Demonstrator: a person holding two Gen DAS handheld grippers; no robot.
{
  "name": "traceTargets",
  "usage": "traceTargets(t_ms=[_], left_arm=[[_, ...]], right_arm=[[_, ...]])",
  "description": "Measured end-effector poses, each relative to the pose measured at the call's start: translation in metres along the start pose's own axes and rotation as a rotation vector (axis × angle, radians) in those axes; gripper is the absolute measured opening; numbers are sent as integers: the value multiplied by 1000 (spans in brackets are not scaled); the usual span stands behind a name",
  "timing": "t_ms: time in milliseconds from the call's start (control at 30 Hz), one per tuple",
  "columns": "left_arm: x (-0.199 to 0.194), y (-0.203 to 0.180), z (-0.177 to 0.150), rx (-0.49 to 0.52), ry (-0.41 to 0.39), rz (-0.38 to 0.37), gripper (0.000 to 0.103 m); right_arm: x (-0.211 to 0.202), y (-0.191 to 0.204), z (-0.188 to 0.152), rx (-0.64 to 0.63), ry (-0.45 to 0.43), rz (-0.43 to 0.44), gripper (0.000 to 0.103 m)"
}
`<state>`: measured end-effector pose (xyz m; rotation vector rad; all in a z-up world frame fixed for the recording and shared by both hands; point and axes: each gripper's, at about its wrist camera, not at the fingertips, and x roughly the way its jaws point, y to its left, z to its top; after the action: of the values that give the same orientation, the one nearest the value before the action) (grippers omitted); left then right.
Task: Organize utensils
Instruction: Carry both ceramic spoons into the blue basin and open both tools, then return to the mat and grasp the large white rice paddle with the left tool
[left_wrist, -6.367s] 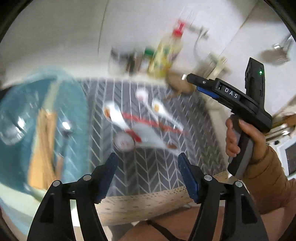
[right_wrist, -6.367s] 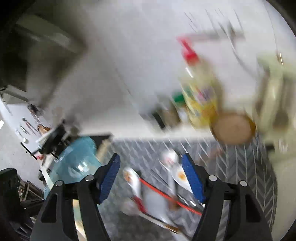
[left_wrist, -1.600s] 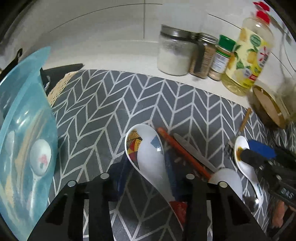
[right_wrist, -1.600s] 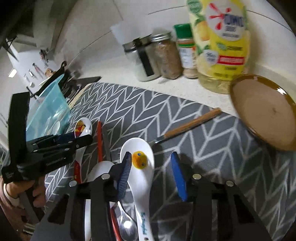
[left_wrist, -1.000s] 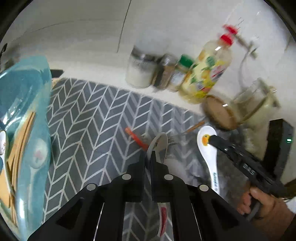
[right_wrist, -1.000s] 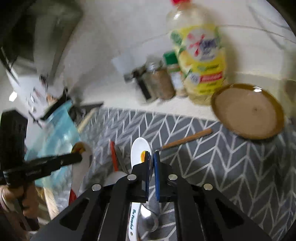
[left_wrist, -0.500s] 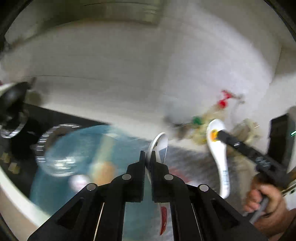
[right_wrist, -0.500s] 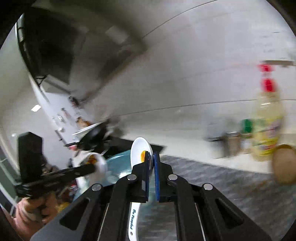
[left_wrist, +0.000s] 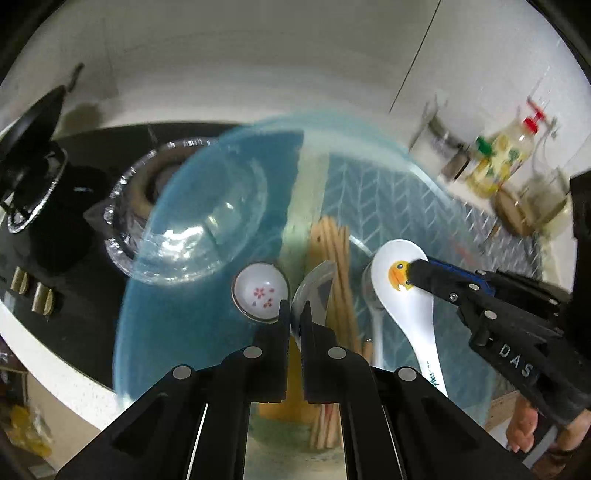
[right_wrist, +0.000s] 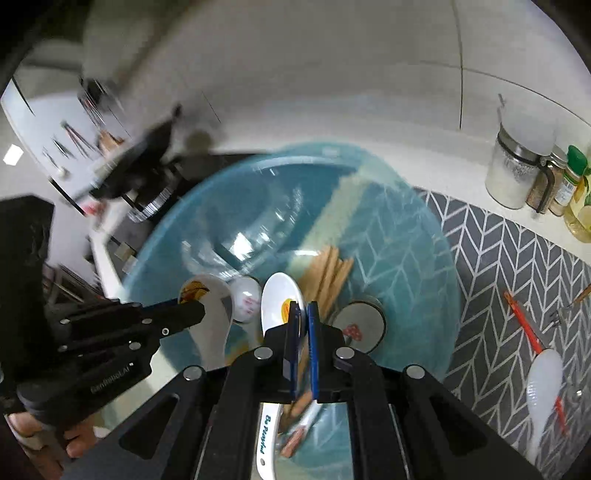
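Note:
Both grippers hover over a translucent blue tub (left_wrist: 166, 332) (right_wrist: 413, 236). My left gripper (left_wrist: 294, 310) (right_wrist: 199, 308) is shut on a white ceramic spoon with a colourful pattern (left_wrist: 316, 284) (right_wrist: 210, 317). Just to its right, my right gripper (right_wrist: 303, 314) (left_wrist: 413, 267) is shut on a white spoon with a yellow duck print (right_wrist: 280, 299) (left_wrist: 402, 295). In the tub lie wooden chopsticks (left_wrist: 334, 251) (right_wrist: 325, 273), a small flower-print spoon (left_wrist: 260, 291), a metal spoon (left_wrist: 373, 295) and a clear glass bowl (left_wrist: 199, 229).
A black gas stove (left_wrist: 33, 177) sits left of the tub. To the right, a grey herringbone mat (right_wrist: 498, 258) holds red chopsticks (right_wrist: 524, 328), a white spoon (right_wrist: 543, 384) and a fork (right_wrist: 565, 314). Jars (right_wrist: 517, 173) and a bottle line the wall.
Both grippers closed on their spoons on the mat, lifted them and swung left. They are now above the blue tub instead of the mat.

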<state>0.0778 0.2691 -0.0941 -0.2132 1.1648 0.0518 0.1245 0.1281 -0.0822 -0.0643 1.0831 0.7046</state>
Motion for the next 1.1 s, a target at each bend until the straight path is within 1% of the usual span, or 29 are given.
traceTargets(t_ms=[67, 167, 233, 300, 367, 467, 500, 533, 567, 600, 633, 667, 700, 733, 767, 800, 833, 867, 933, 967, 1033, 1067, 1100], left_arm=[[9, 1, -1, -5, 29, -2, 6], [19, 4, 1, -5, 60, 2, 6], [25, 5, 3, -6, 71, 4, 7], [25, 5, 4, -15, 61, 6, 7], [22, 6, 6, -23, 53, 17, 8], [0, -1, 10, -39, 4, 30, 12], [-10, -6, 12, -37, -18, 25, 13], [-24, -14, 14, -26, -50, 12, 17], [-45, -29, 15, 0, -95, -12, 21], [-60, -41, 14, 28, -130, -33, 31], [-78, -59, 12, 67, -173, -62, 44], [-89, -72, 9, 95, -198, -85, 51], [-102, -94, 4, 142, -224, -131, 63], [-109, -114, -2, 177, -237, -170, 67], [-111, -134, -8, 209, -234, -206, 67], [-110, -147, -14, 227, -227, -229, 69], [-104, -163, -19, 245, -216, -257, 72], [-90, -182, -27, 257, -187, -281, 72], [-60, -205, -35, 242, -109, -285, 72], [-37, -217, -39, 217, -61, -306, 72], [-3, -232, -44, 183, 0, -298, 72], [16, -239, -46, 166, 26, -279, 72], [26, -245, -49, 153, 36, -265, 72]], right_arm=[[9, 4, -1, -13, 35, -28, 5], [28, 7, -3, -43, 120, -71, 6], [36, 6, -6, -36, 138, -96, 8], [40, 10, -6, -65, 154, -104, 8], [37, 9, -4, -65, 142, -105, 9], [3, -5, 8, -31, 49, -54, 9], [-19, -13, 14, -19, -17, -19, 9], [-39, -20, 18, -14, -70, 11, 9], [-70, -32, 22, -17, -153, 58, 9], [-91, -41, 23, -26, -208, 83, 9], [-116, -54, 21, -43, -276, 97, 9], [-133, -66, 19, -58, -321, 95, 16], [-154, -85, 14, -77, -379, 72, 34], [-170, -105, 6, -84, -428, 27, 46], [-178, -120, -1, -80, -463, -12, 67], [-187, -146, -14, -70, -505, -54, 68], [-188, -173, -25, -43, -500, -88, 68], [-184, -200, -35, 2, -454, -124, 68], [-175, -244, -55, 95, -375, -156, 68], [-168, -266, -68, 144, -335, -156, 68], [-158, -293, -85, 189, -274, -155, 68], [-151, -305, -96, 202, -243, -163, 68], [-147, -311, -104, 208, -229, -160, 68]])
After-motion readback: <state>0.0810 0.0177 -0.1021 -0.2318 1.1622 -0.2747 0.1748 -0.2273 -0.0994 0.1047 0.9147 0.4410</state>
